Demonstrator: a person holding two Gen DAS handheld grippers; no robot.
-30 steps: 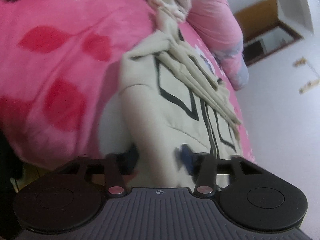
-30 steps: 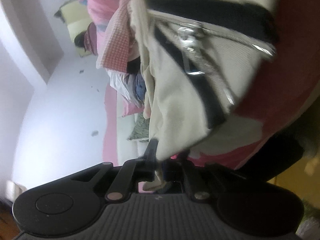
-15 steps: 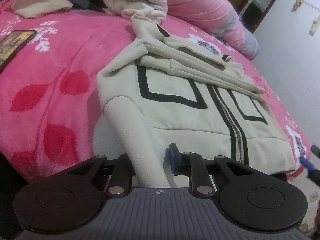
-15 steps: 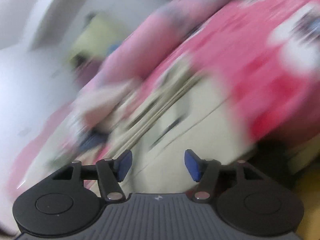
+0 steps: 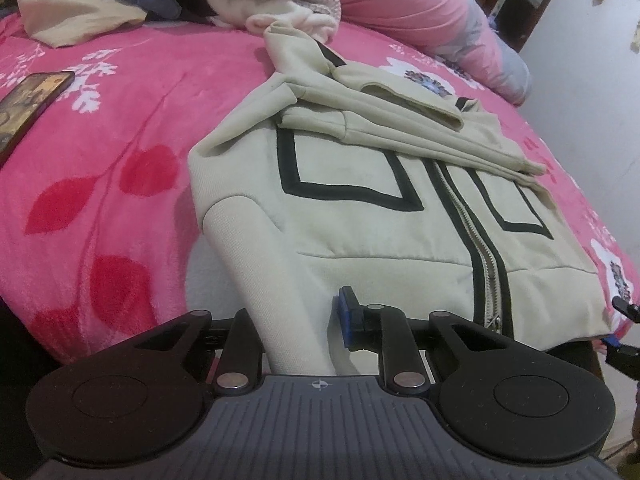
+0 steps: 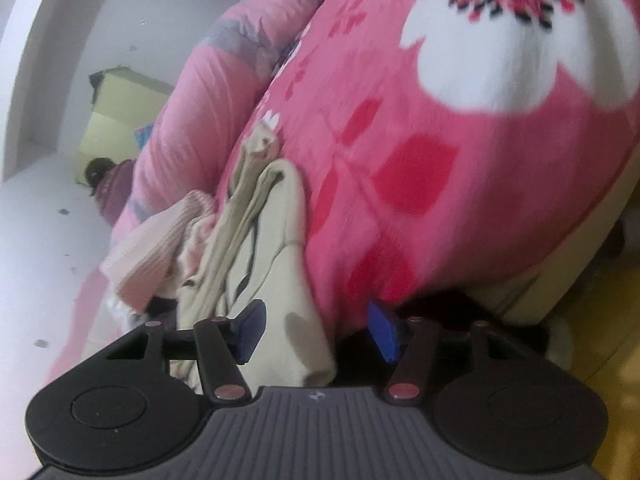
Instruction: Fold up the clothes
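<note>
A cream zip jacket (image 5: 360,216) with black trim lies front-up on the pink flowered blanket (image 5: 100,184), one sleeve folded across its chest. Its other sleeve (image 5: 280,280) runs off the bed's near edge into my left gripper (image 5: 296,316), which is shut on it; the left pad is hidden behind the cloth. In the right wrist view my right gripper (image 6: 318,332) stands open. The jacket's hem corner (image 6: 308,344) hangs loose between its blue pads (image 6: 384,332) without touching them. The right gripper's tips also show at the left wrist view's right edge.
A phone (image 5: 32,100) lies on the blanket at the left. Mixed clothes (image 5: 120,4) are piled at the back beside a rolled pink quilt (image 5: 420,12). A white wall (image 5: 592,100) closes the right side. Wooden floor (image 6: 600,360) shows below the bed's edge.
My right gripper let go of the jacket's zipped hem, opened and swung away along the bed's edge. My left gripper closed tighter on the sleeve and rolled level.
</note>
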